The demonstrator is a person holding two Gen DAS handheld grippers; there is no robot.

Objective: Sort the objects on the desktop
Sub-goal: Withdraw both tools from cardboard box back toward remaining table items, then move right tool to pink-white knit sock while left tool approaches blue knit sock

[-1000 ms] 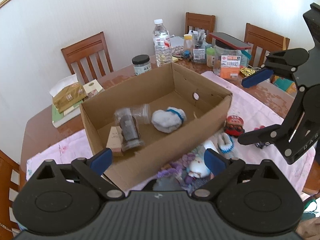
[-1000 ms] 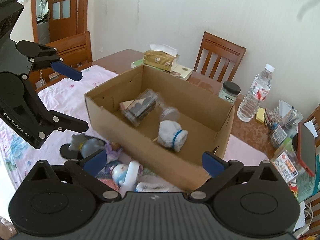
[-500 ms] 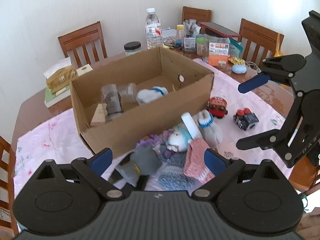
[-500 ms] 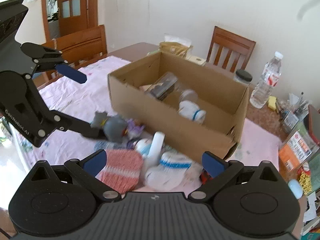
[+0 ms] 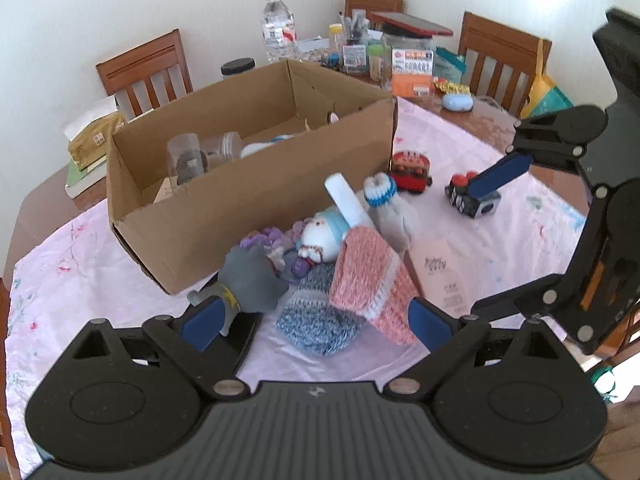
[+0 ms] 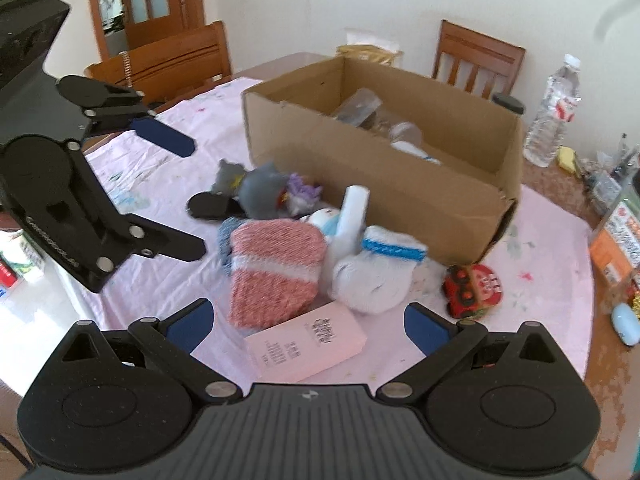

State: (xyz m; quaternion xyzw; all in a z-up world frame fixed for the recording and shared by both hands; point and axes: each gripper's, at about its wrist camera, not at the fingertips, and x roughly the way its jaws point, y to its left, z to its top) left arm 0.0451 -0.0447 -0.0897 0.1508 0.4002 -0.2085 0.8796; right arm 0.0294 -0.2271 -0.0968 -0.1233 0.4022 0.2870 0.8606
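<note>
A cardboard box (image 5: 248, 184) (image 6: 384, 176) stands on the pink cloth, with clear jars (image 5: 192, 156) and a white sock inside. In front of it lies a pile: a pink knitted sock (image 5: 372, 280) (image 6: 276, 264), a blue knitted sock (image 5: 316, 320), a white sock with a blue band (image 5: 384, 204) (image 6: 376, 276), a white-blue doll (image 5: 324, 236), a grey toy (image 5: 248, 280) (image 6: 260, 188) and a pink card box (image 6: 308, 340). My left gripper (image 5: 316, 320) (image 6: 176, 192) is open above the pile. My right gripper (image 6: 306, 324) (image 5: 492, 240) is open, over the card box.
A red toy car (image 5: 412, 168) (image 6: 472, 288) and a black toy car (image 5: 472, 200) sit right of the pile. A water bottle (image 5: 278, 28), jars and stationery crowd the table's far end. A tissue pack on books (image 5: 92, 144) lies far left. Wooden chairs ring the table.
Both grippers have pulled back from over the box towards the near side of the table and lowered, so the pile of socks and toys now fills the view. Both stay open.
</note>
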